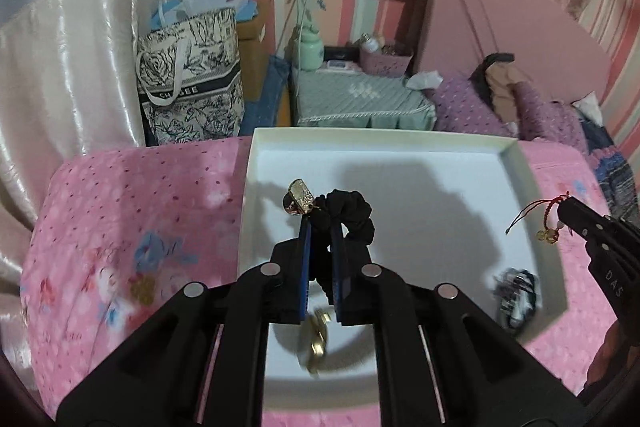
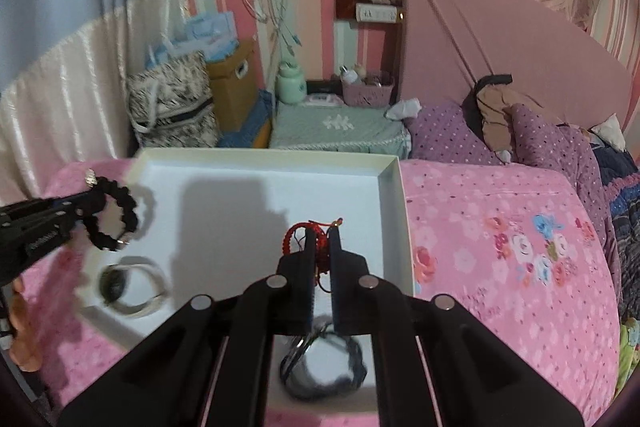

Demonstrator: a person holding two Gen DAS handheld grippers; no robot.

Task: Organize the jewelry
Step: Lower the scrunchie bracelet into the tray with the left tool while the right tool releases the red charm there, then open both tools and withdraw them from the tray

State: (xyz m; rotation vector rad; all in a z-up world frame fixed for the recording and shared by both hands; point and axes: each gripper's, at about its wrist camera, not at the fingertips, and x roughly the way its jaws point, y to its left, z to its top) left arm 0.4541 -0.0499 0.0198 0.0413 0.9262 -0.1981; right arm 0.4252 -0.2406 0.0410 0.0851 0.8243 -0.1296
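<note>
My left gripper (image 1: 320, 223) is shut on a black scrunchie (image 1: 352, 217) with a gold rhinestone charm (image 1: 300, 195), held above the white tray (image 1: 256, 163). In the right wrist view the same scrunchie (image 2: 116, 215) hangs from that gripper (image 2: 90, 205) over the tray's left side. My right gripper (image 2: 320, 239) is shut on a red braided bracelet (image 2: 298, 233), above the tray (image 2: 394, 195). In the left wrist view the bracelet (image 1: 540, 209) dangles with gold beads from the right gripper (image 1: 564, 213).
In the tray lie a gold ring-shaped piece (image 1: 318, 343), a dark patterned band (image 1: 516, 295) and a silver bangle (image 2: 134, 287). A dark scrunchie (image 2: 324, 367) lies under the right gripper. The tray rests on a pink floral bedspread (image 2: 500, 247). A bedside table (image 2: 340, 131) stands behind.
</note>
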